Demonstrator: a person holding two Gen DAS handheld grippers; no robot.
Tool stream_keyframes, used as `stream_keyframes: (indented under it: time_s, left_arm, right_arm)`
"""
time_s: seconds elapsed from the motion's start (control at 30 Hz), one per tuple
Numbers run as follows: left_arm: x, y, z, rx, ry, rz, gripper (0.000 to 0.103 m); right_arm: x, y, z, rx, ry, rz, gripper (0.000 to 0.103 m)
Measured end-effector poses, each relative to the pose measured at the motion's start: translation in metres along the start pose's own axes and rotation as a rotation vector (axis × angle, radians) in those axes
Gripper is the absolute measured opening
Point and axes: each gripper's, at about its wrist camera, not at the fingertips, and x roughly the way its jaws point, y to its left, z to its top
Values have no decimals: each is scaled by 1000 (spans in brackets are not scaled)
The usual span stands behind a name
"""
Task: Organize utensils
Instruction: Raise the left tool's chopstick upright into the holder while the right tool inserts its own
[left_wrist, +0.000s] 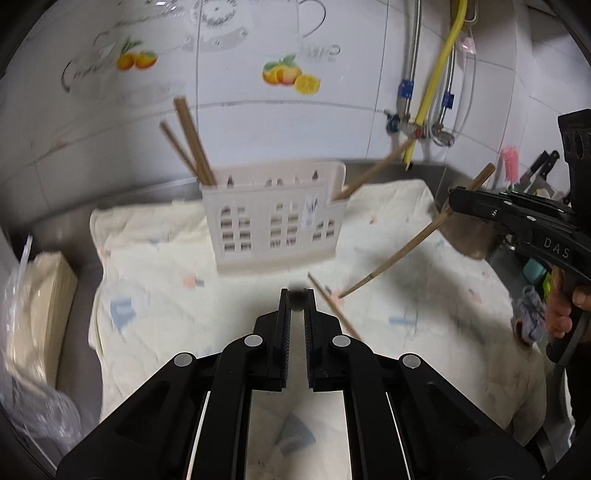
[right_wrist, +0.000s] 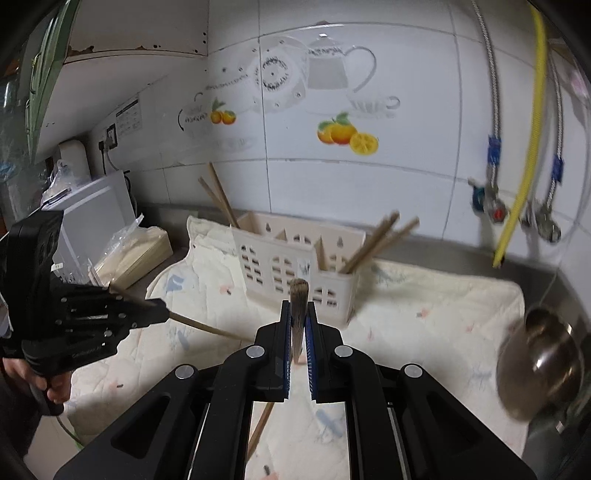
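Chopsticks everywhere. Left claw sits at centre bottom of its own view, clenched on one chopstick that pokes out low and to the right of its tips over the cloth. Right claw, centre bottom of its view, is clenched on another chopstick, blunt end sticking up between the pads, rest running down under the claw. In the left view the right claw shows at the right edge, its stick slanting down toward frame centre. White holder stands upright on the cloth at mid-frame, near the tiled wall. Two chopsticks lean out of its left compartment, more lean out of the right compartment. Cloth covers the metal worktop. Steel pot at right edge of the right view, blurred. Bagged stack of paper at the left edge.
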Motion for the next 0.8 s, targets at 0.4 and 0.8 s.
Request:
stream_keyframes:
  time_s: [0.4,0.8]
  left_arm:
    - [-29,5,75,52,-93,-14,6]
    - [-71,23,145,52,-248,27,6]
  right_arm:
    - [-13,-14,74,-64,-33,-1,7]
    - [-5,-20,116,-71,-61,-24,7]
